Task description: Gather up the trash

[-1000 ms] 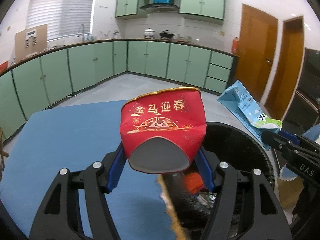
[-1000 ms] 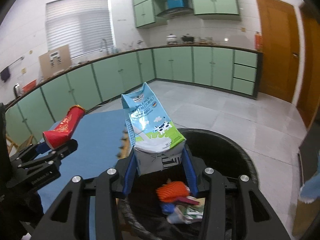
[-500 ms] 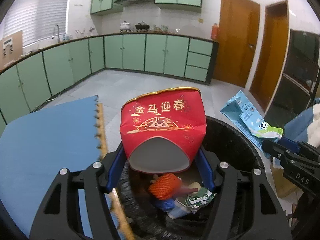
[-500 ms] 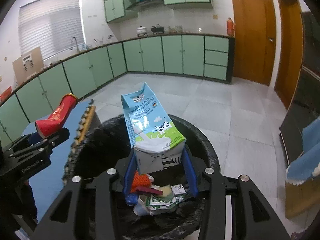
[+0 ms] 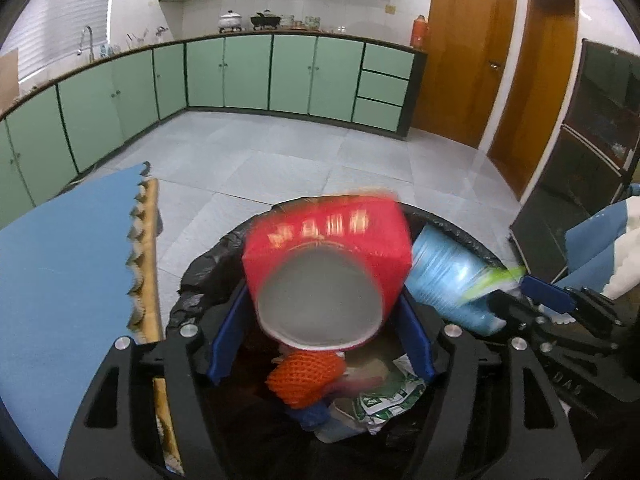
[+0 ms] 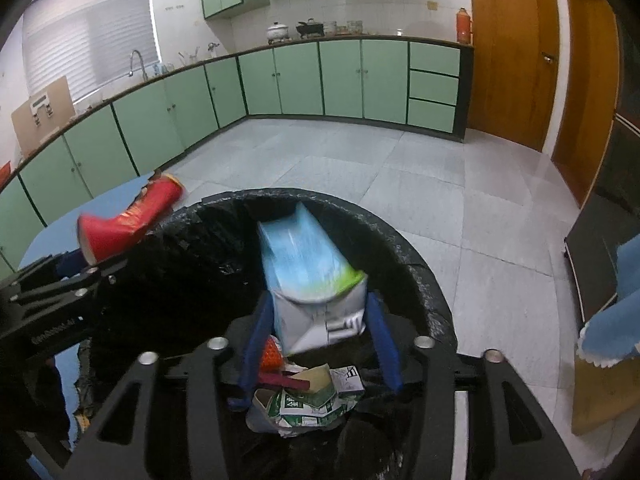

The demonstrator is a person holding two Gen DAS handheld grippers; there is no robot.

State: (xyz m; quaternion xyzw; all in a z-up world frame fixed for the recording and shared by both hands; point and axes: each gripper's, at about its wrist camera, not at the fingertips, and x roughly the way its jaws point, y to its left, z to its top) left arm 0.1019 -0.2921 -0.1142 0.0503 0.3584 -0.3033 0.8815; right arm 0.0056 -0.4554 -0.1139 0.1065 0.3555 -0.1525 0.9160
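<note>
A black-lined trash bin (image 5: 192,280) (image 6: 420,280) lies under both grippers. My left gripper (image 5: 320,336) hangs over it with its jaws opening. A red paper cup (image 5: 328,264) with gold print sits blurred between the blue fingers (image 5: 224,332), loose, with a gap at each side. My right gripper (image 6: 320,344) is opening too. A blue and white milk carton (image 6: 308,272) is blurred and tilted between its fingers, free of the pads. Across the views I see the red cup (image 6: 124,224), the left gripper (image 6: 72,272), the carton (image 5: 448,276) and the right gripper (image 5: 544,300).
Inside the bin lie an orange net (image 5: 304,376) and crumpled green and white cartons (image 6: 304,400). A blue-topped table (image 5: 60,280) with a scalloped edge borders the bin's left. A dark cabinet (image 5: 580,184) and blue cloth (image 6: 624,308) stand right. Green cupboards (image 5: 248,76) line the far wall.
Both grippers came forward and down over the bin. Their jaws widened, and the cup and the carton went from a sharp, firm hold to blurred and loose between the fingers.
</note>
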